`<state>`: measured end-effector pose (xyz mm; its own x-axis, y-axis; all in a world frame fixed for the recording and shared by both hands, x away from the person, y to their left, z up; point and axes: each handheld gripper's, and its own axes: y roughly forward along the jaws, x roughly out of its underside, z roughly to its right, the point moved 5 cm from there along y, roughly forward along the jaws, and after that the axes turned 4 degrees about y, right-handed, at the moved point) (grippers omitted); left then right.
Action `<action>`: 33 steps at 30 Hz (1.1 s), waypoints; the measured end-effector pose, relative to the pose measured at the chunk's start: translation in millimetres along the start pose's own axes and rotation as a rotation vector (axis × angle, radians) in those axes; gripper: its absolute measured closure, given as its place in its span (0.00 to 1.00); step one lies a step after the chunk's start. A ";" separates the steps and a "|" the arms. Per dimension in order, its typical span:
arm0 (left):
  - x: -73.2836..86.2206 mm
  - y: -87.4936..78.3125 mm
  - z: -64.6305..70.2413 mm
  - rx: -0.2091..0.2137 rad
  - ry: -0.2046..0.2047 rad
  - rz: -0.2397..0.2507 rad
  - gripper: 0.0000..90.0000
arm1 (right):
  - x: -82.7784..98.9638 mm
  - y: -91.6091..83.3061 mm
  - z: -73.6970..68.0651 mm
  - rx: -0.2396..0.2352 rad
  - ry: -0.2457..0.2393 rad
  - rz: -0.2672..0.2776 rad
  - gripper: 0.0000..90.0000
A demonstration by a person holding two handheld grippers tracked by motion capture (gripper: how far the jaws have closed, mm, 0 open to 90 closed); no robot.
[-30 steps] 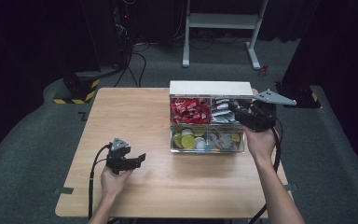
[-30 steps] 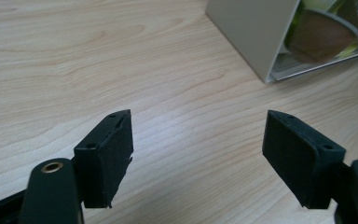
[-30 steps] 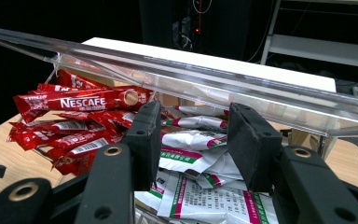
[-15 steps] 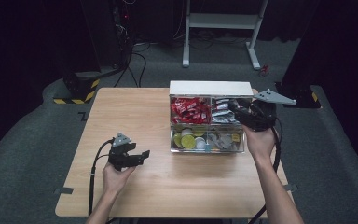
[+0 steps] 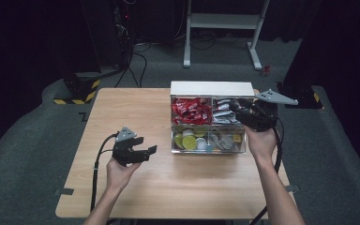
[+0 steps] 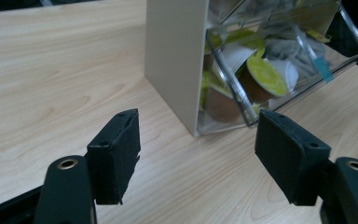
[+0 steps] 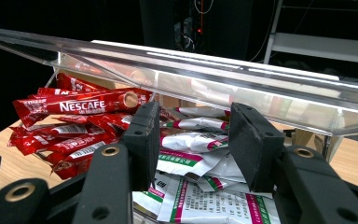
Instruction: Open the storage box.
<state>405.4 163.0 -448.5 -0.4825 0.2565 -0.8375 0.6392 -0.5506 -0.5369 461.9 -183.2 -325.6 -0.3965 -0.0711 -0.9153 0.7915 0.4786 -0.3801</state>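
The light wooden tabletop (image 5: 122,117) carries a clear plastic four-compartment organiser box (image 5: 209,122) with a white back near its far right corner; red Nescafé stick sachets (image 7: 81,106) and white sachets with green and pink print (image 7: 200,161) fill its far compartments. The right gripper (image 7: 193,137), jaws spread, reaches into the white sachets; the left gripper (image 6: 198,154), also spread, hovers near the tabletop's middle, beside the box.

**Bright table, dark room**

Light from overhead hits the wooden table (image 5: 122,117) evenly; floor and background nearly black. High view soft, low detail. Glare streaks on the clear organizer (image 7: 223,74) lid in right gripper view. Left gripper view: near pads (image 6: 116,149) sharp-ish, box contents blurred. Soft shadows under hands.
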 end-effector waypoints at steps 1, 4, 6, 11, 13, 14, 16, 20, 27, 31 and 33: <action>-2.5 -0.3 1.4 0.001 0.009 0.005 0.35 | 0.0 0.0 -0.1 0.001 0.000 -0.001 0.59; -7.8 -0.8 5.0 0.009 0.022 0.012 0.34 | -0.1 0.1 -0.1 0.000 0.003 0.001 0.59; -13.5 -1.3 8.1 0.027 0.031 0.016 0.34 | -0.1 0.1 -0.1 0.001 0.003 0.001 0.59; -22.8 -3.9 13.3 0.045 0.043 0.034 0.33 | -0.1 0.2 -0.2 0.000 0.003 0.000 0.59; -29.1 -6.4 16.2 0.050 0.061 0.045 0.34 | 0.0 0.1 -0.2 0.000 0.003 -0.001 0.59; -29.1 -6.4 16.2 0.050 0.061 0.045 0.35 | 0.0 0.1 -0.2 0.000 0.003 -0.001 0.59; -34.1 -8.1 19.1 0.053 0.078 0.060 0.37 | 0.0 0.2 -0.2 0.001 0.007 -0.001 0.59; -43.7 -9.5 22.2 0.060 0.093 0.076 0.38 | -0.1 0.4 0.1 0.000 0.009 -0.002 0.59; -56.7 -11.3 26.5 0.065 0.113 0.100 0.39 | -0.1 0.3 0.1 -0.002 0.011 -0.002 0.59; -67.4 -12.2 28.8 0.077 0.131 0.116 0.44 | -0.2 0.2 0.5 -0.007 0.016 -0.004 0.59; -72.0 -12.4 30.8 0.084 0.138 0.119 0.45 | -0.2 0.3 0.6 -0.009 0.017 -0.002 0.59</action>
<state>413.7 126.9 -378.4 -0.3165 0.2886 -0.9036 0.6318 -0.6464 -0.4278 462.5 -183.6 -325.5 -0.4062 -0.0576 -0.9120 0.7864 0.4863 -0.3809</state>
